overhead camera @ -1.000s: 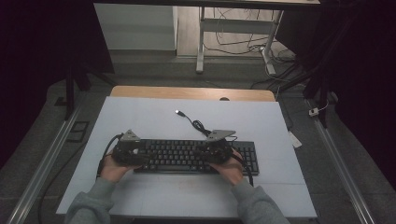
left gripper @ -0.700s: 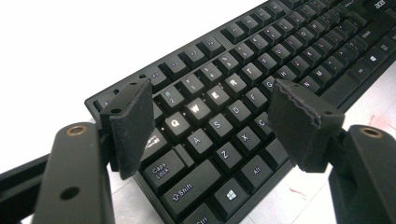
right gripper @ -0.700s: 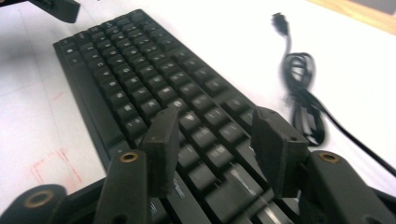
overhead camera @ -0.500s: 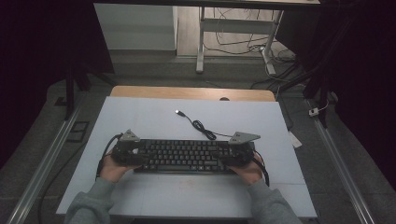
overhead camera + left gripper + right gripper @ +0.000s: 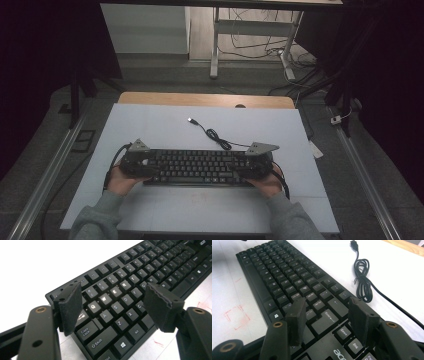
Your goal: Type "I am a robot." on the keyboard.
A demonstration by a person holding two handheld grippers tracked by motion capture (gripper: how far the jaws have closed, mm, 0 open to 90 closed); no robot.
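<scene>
A black keyboard (image 5: 197,167) lies flat on the white table (image 5: 165,125), near its front edge. My left gripper (image 5: 150,166) is at the keyboard's left end, and in the left gripper view it (image 5: 113,292) hovers open over the letter keys (image 5: 110,297). At the right end my right gripper (image 5: 241,167) has just been opening its jaws. In the right gripper view it (image 5: 328,302) stands open above the Enter key area (image 5: 325,317), the pads pressing on nothing. The keyboard's cable (image 5: 216,136) coils behind it, ending in a loose USB plug (image 5: 191,120).
A wooden strip (image 5: 205,100) borders the table's far edge. Faint red marks (image 5: 235,316) lie on the surface in front of the keyboard. Metal rails (image 5: 47,175) run along both sides, and a desk frame with loose cables (image 5: 250,45) stands beyond.
My right gripper has moved to the right along the keyboard, out to its right end. The left gripper and the keyboard have stayed put.
</scene>
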